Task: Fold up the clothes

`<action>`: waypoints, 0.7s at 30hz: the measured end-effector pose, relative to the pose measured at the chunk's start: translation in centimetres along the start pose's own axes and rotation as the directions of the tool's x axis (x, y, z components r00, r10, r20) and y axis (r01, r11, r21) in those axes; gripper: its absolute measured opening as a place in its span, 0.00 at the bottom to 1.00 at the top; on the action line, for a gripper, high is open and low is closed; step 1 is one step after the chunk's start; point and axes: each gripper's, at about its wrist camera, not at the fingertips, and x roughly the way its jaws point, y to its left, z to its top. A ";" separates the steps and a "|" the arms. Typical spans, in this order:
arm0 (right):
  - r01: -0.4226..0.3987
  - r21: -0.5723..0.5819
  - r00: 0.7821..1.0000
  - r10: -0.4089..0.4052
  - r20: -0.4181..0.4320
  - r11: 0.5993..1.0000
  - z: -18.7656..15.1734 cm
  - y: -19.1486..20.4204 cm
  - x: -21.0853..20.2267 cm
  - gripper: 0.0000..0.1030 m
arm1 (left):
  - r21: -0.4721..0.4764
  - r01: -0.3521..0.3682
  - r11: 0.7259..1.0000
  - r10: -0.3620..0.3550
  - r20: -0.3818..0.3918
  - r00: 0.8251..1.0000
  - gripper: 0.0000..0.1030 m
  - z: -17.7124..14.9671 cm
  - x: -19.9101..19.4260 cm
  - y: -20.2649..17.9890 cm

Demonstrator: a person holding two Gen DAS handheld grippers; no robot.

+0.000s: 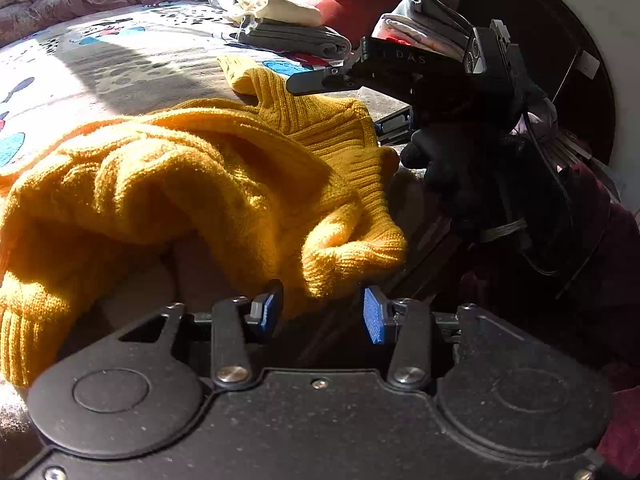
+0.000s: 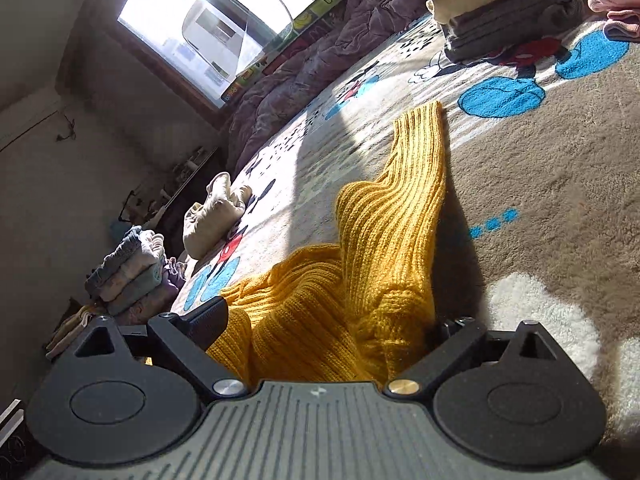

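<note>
Loosely, yellow sweater bunched before parted left jaws, between wide right jaws

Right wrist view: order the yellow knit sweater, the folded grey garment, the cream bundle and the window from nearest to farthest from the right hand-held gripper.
1. Yellow knit sweater: between the open fingers of the right hand-held gripper.
2. Cream bundle: left, mid-rug.
3. Folded grey garment: upper right, under a cream fold.
4. Window: upper left, beyond the purple quilt.
</note>
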 end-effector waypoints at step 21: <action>0.145 -0.588 0.984 -0.176 0.005 0.796 5.1 16.0 4.7 0.77 | -0.928 0.144 0.342 0.145 0.203 0.968 0.66 -6.1 -7.9 17.1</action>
